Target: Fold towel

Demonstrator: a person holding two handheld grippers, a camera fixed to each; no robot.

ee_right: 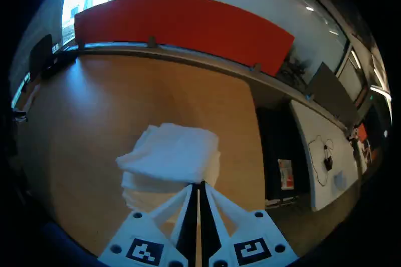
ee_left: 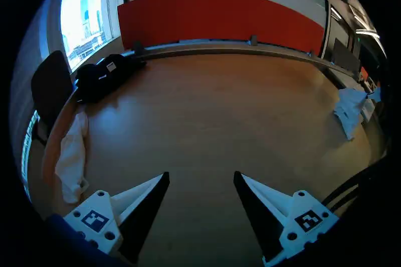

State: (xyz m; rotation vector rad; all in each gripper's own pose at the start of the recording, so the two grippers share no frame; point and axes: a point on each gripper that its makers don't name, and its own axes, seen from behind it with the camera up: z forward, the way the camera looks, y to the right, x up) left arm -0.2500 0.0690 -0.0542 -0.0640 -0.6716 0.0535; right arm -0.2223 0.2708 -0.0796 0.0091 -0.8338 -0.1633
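One orange-brown wooden tabletop [ee_right: 75, 116]: carries the towel near its right edge.
Folded white terry towel [ee_right: 170, 159]: soft, light, limp; best taken by a corner.
Left gripper [ee_left: 200, 172]: fingers spread, empty.
Right gripper [ee_right: 199, 186]: closed, apparently pinching the towel's near edge.

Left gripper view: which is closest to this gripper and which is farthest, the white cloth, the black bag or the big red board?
Counting from the open left gripper:
1. white cloth: on the left, draped at the edge of the table.
2. black bag: on the left, farther back on the table.
3. red board: standing behind the table's far edge.
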